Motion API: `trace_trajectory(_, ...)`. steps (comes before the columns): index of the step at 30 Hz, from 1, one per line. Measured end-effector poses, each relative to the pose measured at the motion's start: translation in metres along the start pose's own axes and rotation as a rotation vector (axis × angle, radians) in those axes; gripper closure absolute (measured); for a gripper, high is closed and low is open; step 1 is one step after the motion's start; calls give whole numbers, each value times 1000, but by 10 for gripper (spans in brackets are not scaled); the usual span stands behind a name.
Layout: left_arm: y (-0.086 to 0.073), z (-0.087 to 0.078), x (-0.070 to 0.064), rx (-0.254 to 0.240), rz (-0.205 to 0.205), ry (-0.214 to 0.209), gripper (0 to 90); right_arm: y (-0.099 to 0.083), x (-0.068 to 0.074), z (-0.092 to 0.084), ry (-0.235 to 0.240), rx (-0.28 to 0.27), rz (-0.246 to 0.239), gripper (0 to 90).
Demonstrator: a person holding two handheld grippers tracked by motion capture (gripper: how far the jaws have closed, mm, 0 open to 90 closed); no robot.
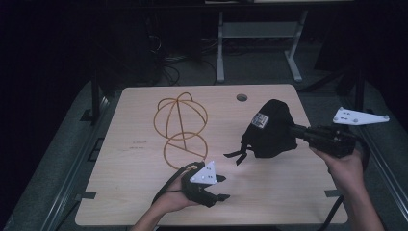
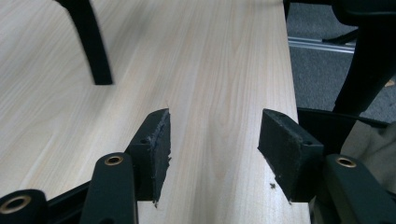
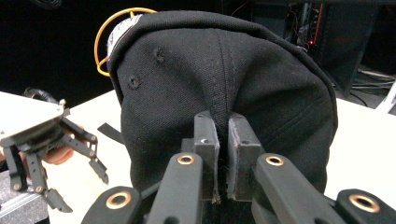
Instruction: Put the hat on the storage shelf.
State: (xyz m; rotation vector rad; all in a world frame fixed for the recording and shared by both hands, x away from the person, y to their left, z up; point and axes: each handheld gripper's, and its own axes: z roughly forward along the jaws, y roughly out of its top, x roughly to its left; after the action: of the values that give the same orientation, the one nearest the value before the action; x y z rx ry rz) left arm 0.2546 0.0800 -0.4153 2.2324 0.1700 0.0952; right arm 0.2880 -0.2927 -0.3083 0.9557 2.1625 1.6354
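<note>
Dark surroundings are framing a pale wooden table [image 1: 269,192], with a grey floor and the legs of another desk [image 1: 221,48] lying beyond its far edge. Toward the right side of the table, the right gripper [image 1: 293,129] is holding a black cap [image 1: 269,130] lifted off the surface, its jaws pinching a fold of the cap's fabric along a seam; in the right gripper view the cap [image 3: 224,79] is bulging up directly above the nearly closed jaws of that gripper [image 3: 222,154]. A strap is dangling from the cap's lower left. Near the front edge, the left gripper [image 1: 219,187] is resting low over the table with its jaws spread wide and nothing between them, the left gripper view showing bare wood in the gap [image 2: 214,149]. A yellow wire frame [image 1: 182,127] is lying on the table behind the left gripper, well apart from the cap.
</note>
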Motion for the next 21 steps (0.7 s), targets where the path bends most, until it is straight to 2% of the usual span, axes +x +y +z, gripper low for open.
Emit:
trace_trajectory(12, -2, -2, 2, 2, 9, 3, 438, 39, 3, 18, 17, 1, -41, 837)
trace_trajectory(21, -2, 1, 3, -7, -5, -8, 430, 56, 9, 30, 34, -1, -62, 836)
